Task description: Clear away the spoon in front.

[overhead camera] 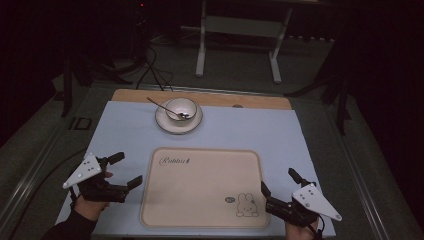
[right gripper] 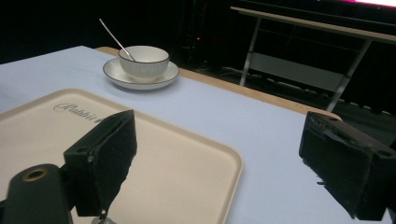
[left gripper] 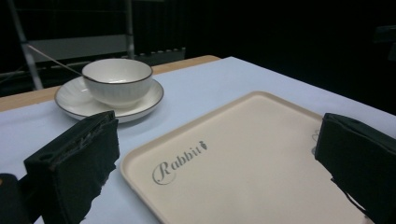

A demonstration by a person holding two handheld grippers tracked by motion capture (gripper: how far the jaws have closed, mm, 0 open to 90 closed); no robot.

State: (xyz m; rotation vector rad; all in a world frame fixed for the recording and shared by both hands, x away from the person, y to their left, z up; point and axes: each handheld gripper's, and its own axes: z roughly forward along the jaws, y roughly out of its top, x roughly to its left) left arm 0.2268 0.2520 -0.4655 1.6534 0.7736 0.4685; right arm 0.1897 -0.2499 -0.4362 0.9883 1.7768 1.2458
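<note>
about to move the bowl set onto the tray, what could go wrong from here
1. The bowl sits loose on the saucer, so lifting the saucer alone could let the bowl slide or tip.
2. The spoon leans out over the bowl's rim; a jaw bumping its handle could flick it out.
3. The tray has a raised rim that the saucer might catch on.

Both black grippers [overhead camera: 125,170] [overhead camera: 279,182] carry grey triangular plates with screws; dark sleeve [overhead camera: 70,229] at left.

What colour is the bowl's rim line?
Dark brown on a white bowl, clearest in the left gripper view.
</note>
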